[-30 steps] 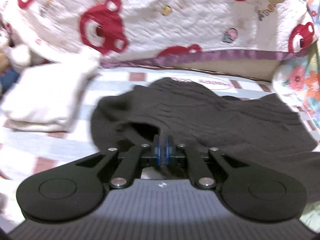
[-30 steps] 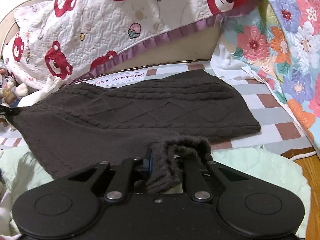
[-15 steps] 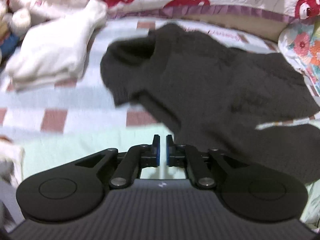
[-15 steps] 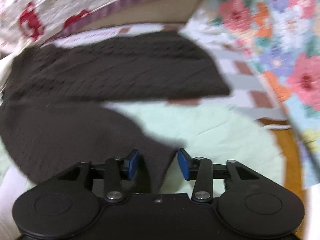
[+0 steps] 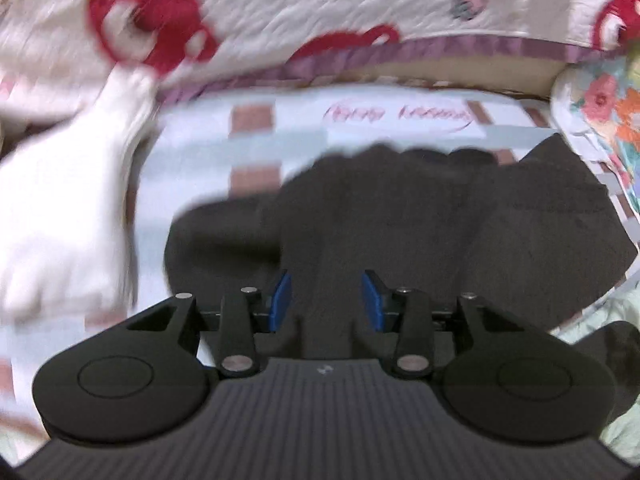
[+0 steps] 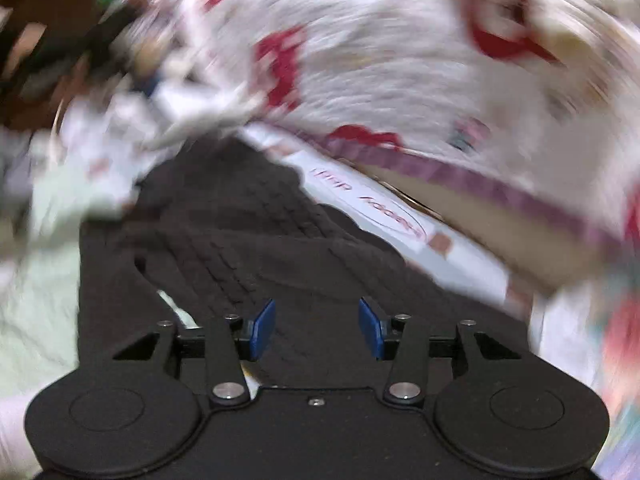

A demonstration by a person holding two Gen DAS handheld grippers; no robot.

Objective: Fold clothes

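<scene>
A dark brown cable-knit sweater (image 5: 420, 216) lies bunched on the checked bed cover. My left gripper (image 5: 326, 296) is open, its blue pads either side of a fold of the knit, not closed on it. In the right wrist view the sweater (image 6: 248, 232) spreads out below my right gripper (image 6: 316, 326), which is open and low over the knit. Both views are blurred by motion.
A folded white garment (image 5: 68, 208) lies at the left. A white quilt with red bears (image 5: 280, 12) is heaped along the back, also in the right wrist view (image 6: 380, 60). A floral quilt (image 5: 604, 104) sits at the right. A pale green sheet (image 6: 44, 300) lies left of the sweater.
Both grippers have let go of the sweater and opened wide. The sweater now lies bunched on the bed. Both cameras have swung, the right one sharply to the left.
</scene>
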